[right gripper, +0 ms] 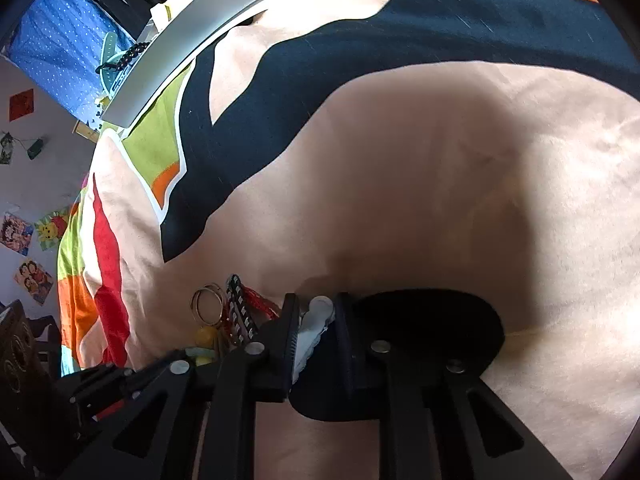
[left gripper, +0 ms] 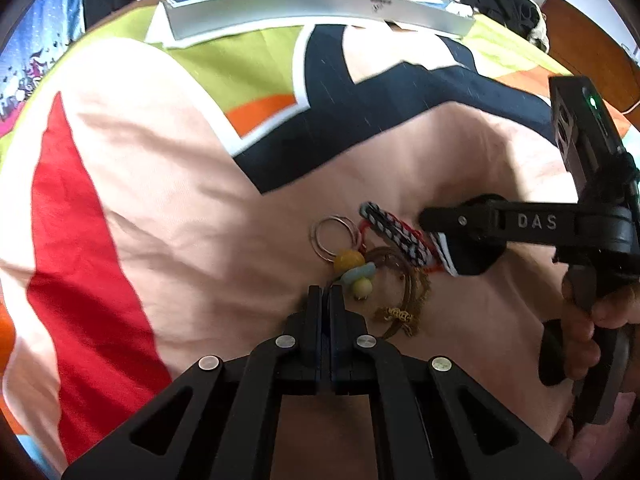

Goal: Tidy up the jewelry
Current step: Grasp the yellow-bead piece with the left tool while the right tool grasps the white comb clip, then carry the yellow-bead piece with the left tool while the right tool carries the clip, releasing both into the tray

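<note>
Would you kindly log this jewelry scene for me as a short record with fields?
surface: patterned bedspread
jewelry pile: thin hoop bangles, beaded bracelet, brown cord bracelet, black-and-white woven bracelet, lying close together
left tool: shut, tips at the near edge of the pile beside the beads; whether it pinches anything is unclear
right tool: closed on the pale end of the woven bracelet
background: silver box at the far edge

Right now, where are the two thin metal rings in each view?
Left wrist: metal rings just below centre, left of the striped woven bracelet.
Right wrist: metal rings lower left, left of the same bracelet.
Shared landmark: yellow bead directly below them.
</note>
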`<state>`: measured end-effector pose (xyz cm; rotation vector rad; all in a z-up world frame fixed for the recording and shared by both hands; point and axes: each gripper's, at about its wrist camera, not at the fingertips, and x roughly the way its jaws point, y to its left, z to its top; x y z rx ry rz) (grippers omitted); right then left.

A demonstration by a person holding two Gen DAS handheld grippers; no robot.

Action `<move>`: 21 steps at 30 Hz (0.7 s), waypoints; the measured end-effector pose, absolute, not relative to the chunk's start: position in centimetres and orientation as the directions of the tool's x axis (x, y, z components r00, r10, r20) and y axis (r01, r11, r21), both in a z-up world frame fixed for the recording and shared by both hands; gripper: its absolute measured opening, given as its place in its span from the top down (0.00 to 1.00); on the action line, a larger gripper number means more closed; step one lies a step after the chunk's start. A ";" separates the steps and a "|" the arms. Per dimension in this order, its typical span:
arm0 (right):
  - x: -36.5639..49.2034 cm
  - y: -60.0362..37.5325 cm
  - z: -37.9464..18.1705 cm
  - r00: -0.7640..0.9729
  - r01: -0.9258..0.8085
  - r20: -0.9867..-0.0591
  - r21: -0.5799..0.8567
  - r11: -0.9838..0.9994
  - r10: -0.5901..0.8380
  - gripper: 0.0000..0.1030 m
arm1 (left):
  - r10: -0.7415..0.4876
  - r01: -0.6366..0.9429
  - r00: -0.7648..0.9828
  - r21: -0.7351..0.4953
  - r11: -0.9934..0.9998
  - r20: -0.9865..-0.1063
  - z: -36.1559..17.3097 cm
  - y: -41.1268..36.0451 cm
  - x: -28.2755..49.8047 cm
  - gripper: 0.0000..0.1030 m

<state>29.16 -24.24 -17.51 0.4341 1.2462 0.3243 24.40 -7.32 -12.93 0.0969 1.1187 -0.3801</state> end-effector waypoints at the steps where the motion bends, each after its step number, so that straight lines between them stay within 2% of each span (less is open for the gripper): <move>1: 29.1 -24.3 -17.5 0.288 0.003 -0.833 0.494 0.869 0.473 0.83 | -0.246 0.338 0.392 -0.109 0.935 -0.887 -12.8 -7.2 24.5 0.99; 8: 28.8 -24.3 -16.3 0.305 -0.011 -0.810 0.524 0.852 0.502 0.84 | -0.249 0.291 0.467 -0.119 0.949 -0.849 -11.1 -6.1 24.5 1.00; 21: 28.5 -25.3 -12.9 0.439 -0.027 -0.734 0.565 0.824 0.518 0.84 | -0.354 0.238 0.602 -0.261 0.935 -0.716 -5.6 -1.9 23.2 1.00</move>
